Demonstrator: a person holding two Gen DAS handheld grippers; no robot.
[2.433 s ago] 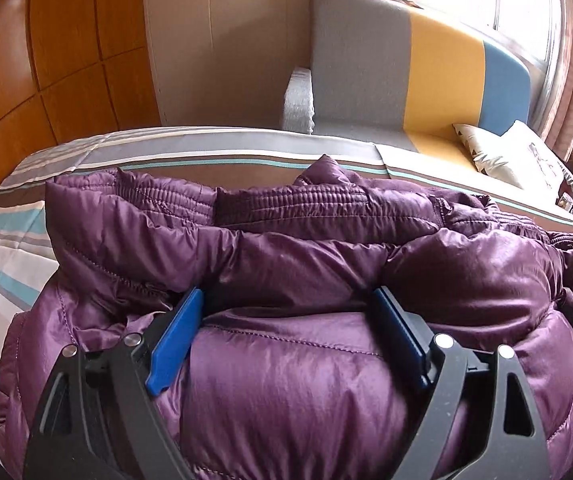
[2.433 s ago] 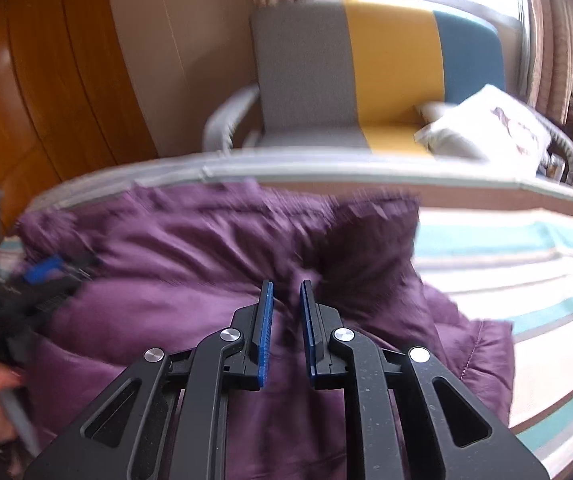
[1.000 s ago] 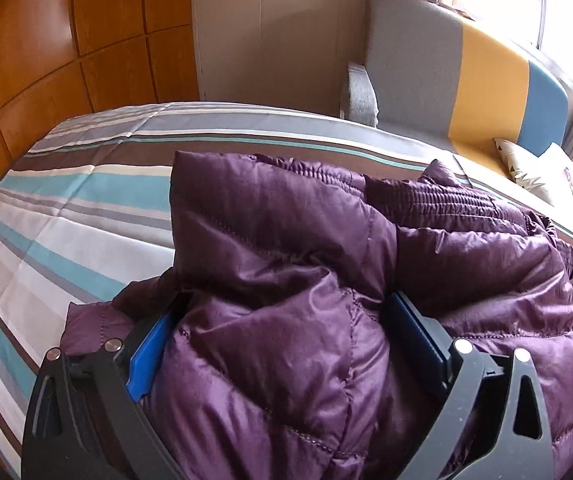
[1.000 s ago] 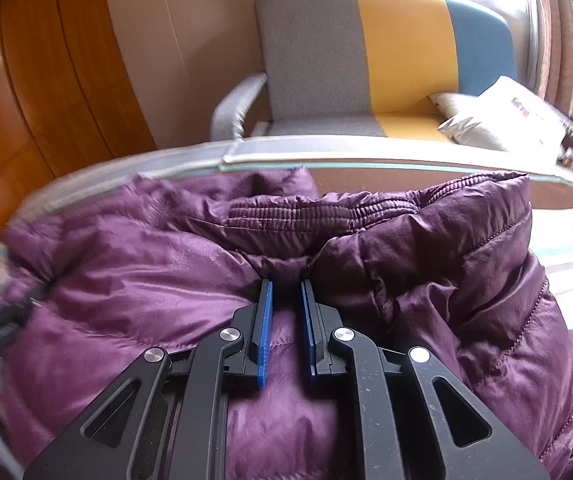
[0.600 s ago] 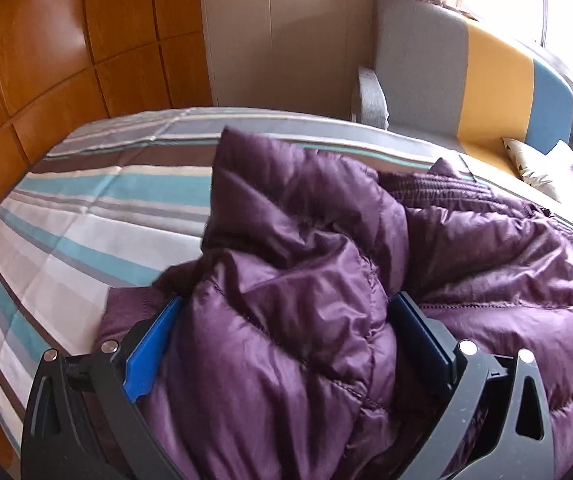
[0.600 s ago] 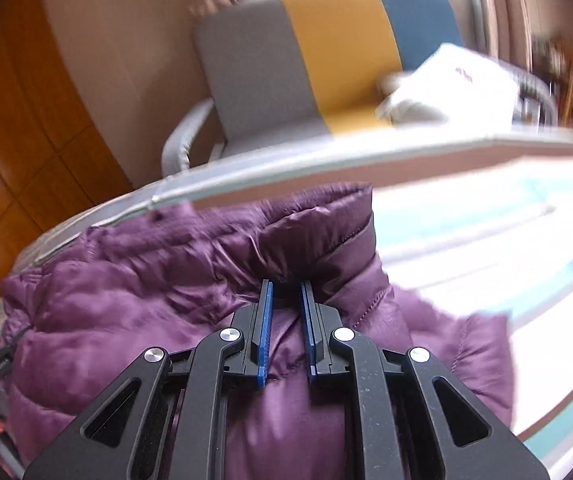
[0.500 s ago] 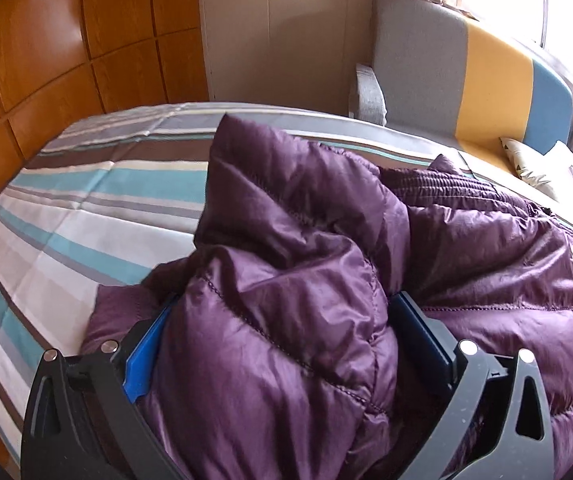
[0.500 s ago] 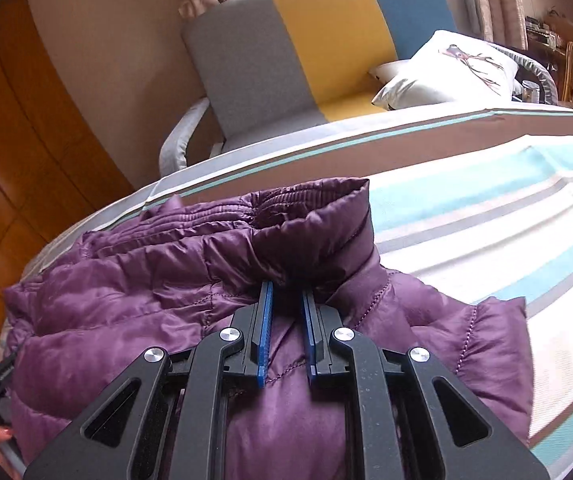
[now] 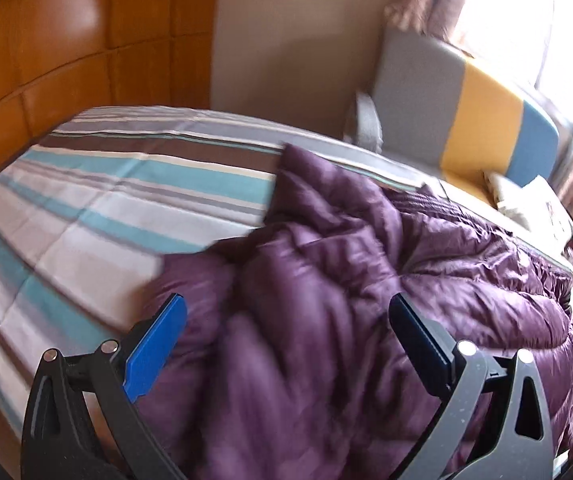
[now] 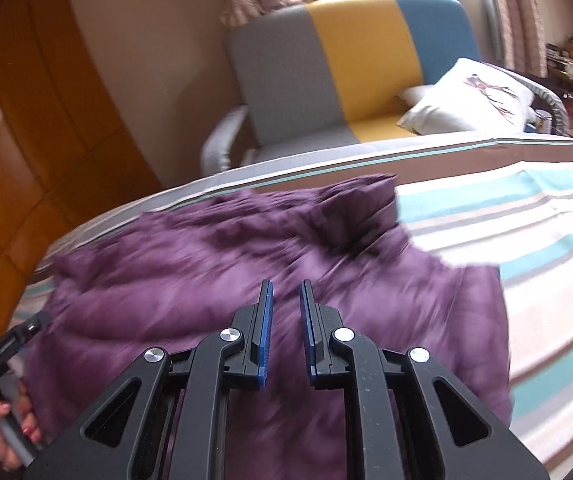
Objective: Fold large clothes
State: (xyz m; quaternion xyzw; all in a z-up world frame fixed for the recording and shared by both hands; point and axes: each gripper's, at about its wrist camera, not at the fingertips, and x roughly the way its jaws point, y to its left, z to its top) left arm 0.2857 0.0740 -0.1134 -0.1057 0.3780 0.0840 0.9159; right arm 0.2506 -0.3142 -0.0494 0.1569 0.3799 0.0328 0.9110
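Note:
A purple puffer jacket (image 9: 366, 280) lies bunched and folded over on the striped bed (image 9: 86, 208); it also fills the middle of the right wrist view (image 10: 246, 264). My left gripper (image 9: 286, 308) is wide open above the jacket's left part, and no fabric sits between its blue pads. My right gripper (image 10: 286, 296) hovers over the jacket with its pads a narrow gap apart and nothing between them. The left gripper's body and the hand holding it show at the left edge of the right wrist view (image 10: 2, 360).
The bed sheet (image 10: 526, 240) has teal, white and brown stripes. A grey, yellow and blue armchair (image 10: 346, 72) with a white cushion (image 10: 466, 100) stands behind the bed. Wooden wall panels (image 9: 66, 40) are on the left.
Both grippers have let go of the jacket and pulled back and up. The left jaws were around a thick fold and are now free. The right pads have parted slightly.

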